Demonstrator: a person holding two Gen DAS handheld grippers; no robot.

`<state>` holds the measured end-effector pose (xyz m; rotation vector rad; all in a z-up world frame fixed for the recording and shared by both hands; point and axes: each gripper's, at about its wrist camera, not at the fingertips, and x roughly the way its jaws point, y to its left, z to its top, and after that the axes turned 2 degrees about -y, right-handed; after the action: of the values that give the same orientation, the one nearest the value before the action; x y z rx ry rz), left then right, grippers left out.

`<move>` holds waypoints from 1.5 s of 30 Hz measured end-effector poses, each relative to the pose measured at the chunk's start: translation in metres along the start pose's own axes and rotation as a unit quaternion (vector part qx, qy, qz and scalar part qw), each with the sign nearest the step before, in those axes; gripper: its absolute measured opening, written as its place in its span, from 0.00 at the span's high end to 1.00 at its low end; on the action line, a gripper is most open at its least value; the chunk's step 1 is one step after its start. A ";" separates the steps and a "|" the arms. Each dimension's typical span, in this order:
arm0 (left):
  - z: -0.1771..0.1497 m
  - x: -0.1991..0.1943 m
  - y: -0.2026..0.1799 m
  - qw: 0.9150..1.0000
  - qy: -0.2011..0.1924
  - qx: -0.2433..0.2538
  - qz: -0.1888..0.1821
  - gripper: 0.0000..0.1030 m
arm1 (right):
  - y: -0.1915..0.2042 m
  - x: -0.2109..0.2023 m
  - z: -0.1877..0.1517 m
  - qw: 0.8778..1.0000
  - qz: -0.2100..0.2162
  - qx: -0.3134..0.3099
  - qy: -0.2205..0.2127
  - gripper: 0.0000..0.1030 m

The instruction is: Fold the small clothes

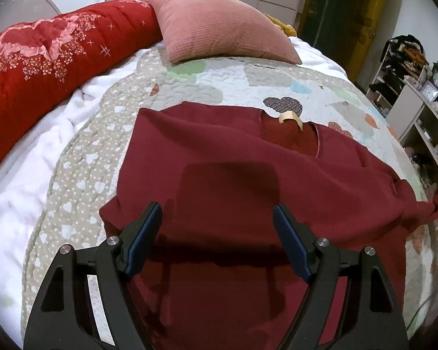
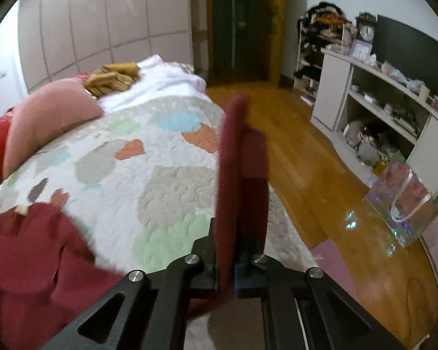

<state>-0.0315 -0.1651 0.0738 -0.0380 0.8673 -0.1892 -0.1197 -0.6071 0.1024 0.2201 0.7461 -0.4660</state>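
A dark red shirt lies spread on the quilted bedspread, neckline with a beige tag at the far side. Its left side looks folded inward. My left gripper is open and empty, hovering just above the shirt's lower middle. My right gripper is shut on the shirt's right sleeve, which stands up between the fingers over the bed's right edge. The shirt body shows at the lower left of the right wrist view.
A pink pillow and a red floral duvet lie at the head of the bed. A white blanket is on the left. To the right are the wooden floor, white shelves and a clear gift bag.
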 end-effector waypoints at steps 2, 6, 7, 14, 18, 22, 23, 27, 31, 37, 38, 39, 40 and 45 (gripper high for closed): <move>-0.001 -0.001 -0.003 1.000 0.001 0.000 -0.003 0.23 | -0.007 -0.022 -0.009 1.000 0.021 0.007 -0.014 0.94; -0.004 -0.005 -0.012 1.000 0.000 0.010 -0.008 0.23 | -0.024 -0.055 -0.045 0.999 0.034 0.016 -0.001 0.94; -0.005 -0.006 -0.014 1.000 0.001 0.014 -0.008 0.23 | -0.028 -0.059 -0.055 0.999 0.032 0.016 0.011 0.94; -0.007 -0.010 -0.026 1.000 0.001 0.020 -0.018 0.23 | -0.076 -0.073 -0.113 0.993 0.015 0.072 0.092 0.82; -0.009 -0.013 -0.033 0.999 -0.002 0.031 -0.019 0.23 | -0.091 -0.097 -0.105 0.995 -0.028 0.078 0.061 0.61; -0.009 -0.009 -0.035 0.999 0.003 0.028 -0.023 0.23 | -0.091 -0.107 -0.088 0.996 -0.011 0.083 0.032 0.61; -0.010 -0.009 -0.036 0.999 0.004 0.028 -0.025 0.23 | -0.088 -0.106 -0.081 0.997 0.003 0.078 0.029 0.61; -0.012 -0.010 -0.038 0.999 0.003 0.038 -0.020 0.23 | -0.066 -0.088 -0.059 0.993 0.073 0.086 0.044 0.60; -0.011 -0.006 -0.033 0.999 0.004 0.029 -0.021 0.23 | -0.050 -0.068 -0.049 0.981 0.132 0.131 0.064 0.35; -0.015 -0.002 -0.027 0.999 0.011 0.028 -0.022 0.23 | -0.046 -0.015 -0.052 0.963 0.131 0.200 0.122 0.35; -0.015 -0.002 -0.025 0.999 0.010 0.029 -0.021 0.23 | -0.048 -0.008 -0.054 0.957 0.137 0.217 0.136 0.35; -0.015 -0.002 -0.023 0.999 0.009 0.027 -0.020 0.23 | -0.049 -0.001 -0.057 0.951 0.141 0.230 0.149 0.35; -0.015 -0.001 -0.020 1.000 0.009 0.022 -0.020 0.23 | -0.048 0.004 -0.059 0.950 0.139 0.233 0.156 0.35; -0.015 0.004 -0.009 0.999 0.019 -0.003 -0.031 0.23 | -0.049 0.022 -0.065 0.948 0.120 0.238 0.172 0.39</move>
<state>-0.0410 -0.1737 0.0620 -0.0677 0.9046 -0.2453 -0.1685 -0.6342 0.0392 0.8538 0.9251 -0.3733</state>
